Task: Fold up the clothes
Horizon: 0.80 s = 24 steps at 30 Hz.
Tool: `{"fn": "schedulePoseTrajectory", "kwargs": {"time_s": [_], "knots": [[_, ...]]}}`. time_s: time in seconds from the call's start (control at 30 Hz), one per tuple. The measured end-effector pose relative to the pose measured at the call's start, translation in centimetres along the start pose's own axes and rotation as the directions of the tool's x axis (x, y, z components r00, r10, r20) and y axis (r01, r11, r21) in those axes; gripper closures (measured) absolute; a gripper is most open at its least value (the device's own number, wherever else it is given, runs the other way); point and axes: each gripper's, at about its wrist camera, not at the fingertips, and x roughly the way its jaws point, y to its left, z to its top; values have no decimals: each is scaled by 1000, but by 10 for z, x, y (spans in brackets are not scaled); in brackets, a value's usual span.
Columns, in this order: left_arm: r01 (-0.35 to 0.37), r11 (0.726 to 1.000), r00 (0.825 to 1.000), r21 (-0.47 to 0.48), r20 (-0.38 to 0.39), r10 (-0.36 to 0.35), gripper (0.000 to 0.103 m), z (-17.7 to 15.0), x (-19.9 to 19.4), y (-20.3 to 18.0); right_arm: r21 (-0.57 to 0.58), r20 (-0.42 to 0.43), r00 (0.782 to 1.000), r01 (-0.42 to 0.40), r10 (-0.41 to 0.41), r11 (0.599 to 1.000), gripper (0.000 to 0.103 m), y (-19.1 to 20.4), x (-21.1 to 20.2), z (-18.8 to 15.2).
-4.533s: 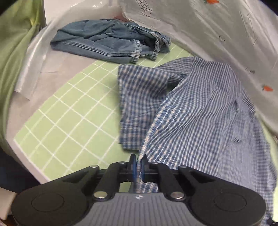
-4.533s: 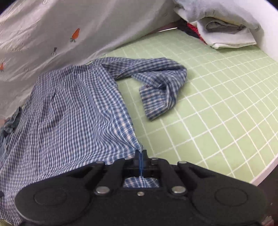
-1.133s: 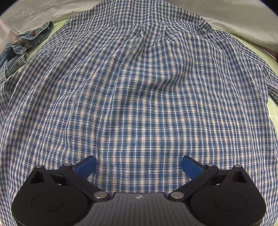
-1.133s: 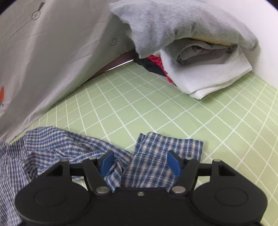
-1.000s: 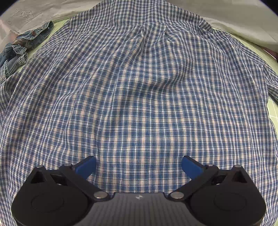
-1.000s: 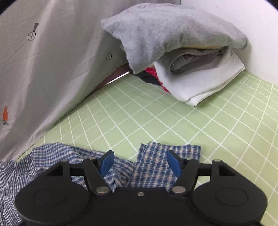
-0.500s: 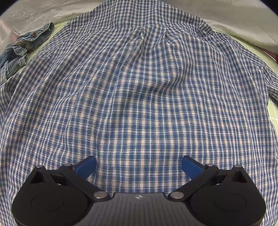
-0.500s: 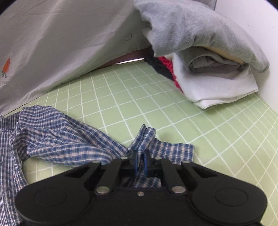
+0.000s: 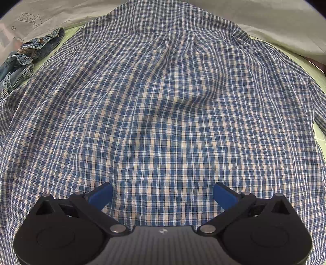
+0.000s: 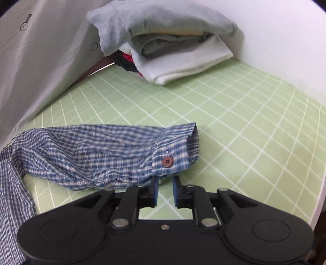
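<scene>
We see plaid shirt (image 9: pixel 163 114) spread flat on green grid mat (image 10: pixel 234 114), filling left view. Sleeve (image 10: pixel 97 155) stretches toward 3 o'clock, brown cuff button (image 10: pixel 167 161) up. Left gripper (image 9: pixel 163 195) spread wide above fabric, pinching nothing. Right gripper (image 10: pixel 164 190) opening, its pads apart and clear of cuff edge. Denim garment (image 9: pixel 26 55) at 10 o'clock. White sheet (image 9: pixel 61 12) reads "LOOK HERE". Folded pile (image 10: pixel 167 40) at 12 o'clock.

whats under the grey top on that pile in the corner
Under the grey top lies a folded darker grey garment, then a white one. Red and dark fabric pokes out at the left. How many pieces lie deeper in the pile is hidden.
</scene>
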Motion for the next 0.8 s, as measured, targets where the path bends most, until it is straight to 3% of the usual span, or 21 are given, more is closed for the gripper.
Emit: {"fn": "schedulePoseTrajectory", "kwargs": {"time_s": [0.1,0.17,0.27,0.5,0.57,0.6,0.7,0.8], "knots": [[0,1000,1000,0,3,0,0,4,2,0,84,35,999,-17,14,996,37,-10,-6,3],[0,1000,1000,-1,2,0,0,8,3,-1,140,49,999,-21,14,990,30,-18,0,8],[-2,1000,1000,-6,3,2,0,8,2,-3,164,38,999,6,-13,986,29,-23,17,19],[-20,998,1000,-52,2,20,0,5,11,-4,30,8,1000,20,-21,999,27,-9,50,23],[-26,997,1000,-67,5,26,0,5,13,-6,-49,18,999,36,-35,998,34,0,53,19],[-27,997,1000,-70,6,28,0,6,13,-7,-92,31,999,45,-42,995,48,3,54,18],[-29,997,1000,-75,9,30,0,8,15,-8,-198,66,997,60,-47,978,73,7,55,18],[-20,996,1000,-85,11,21,0,10,18,-4,-231,97,992,103,-82,968,78,-1,61,29]]}}
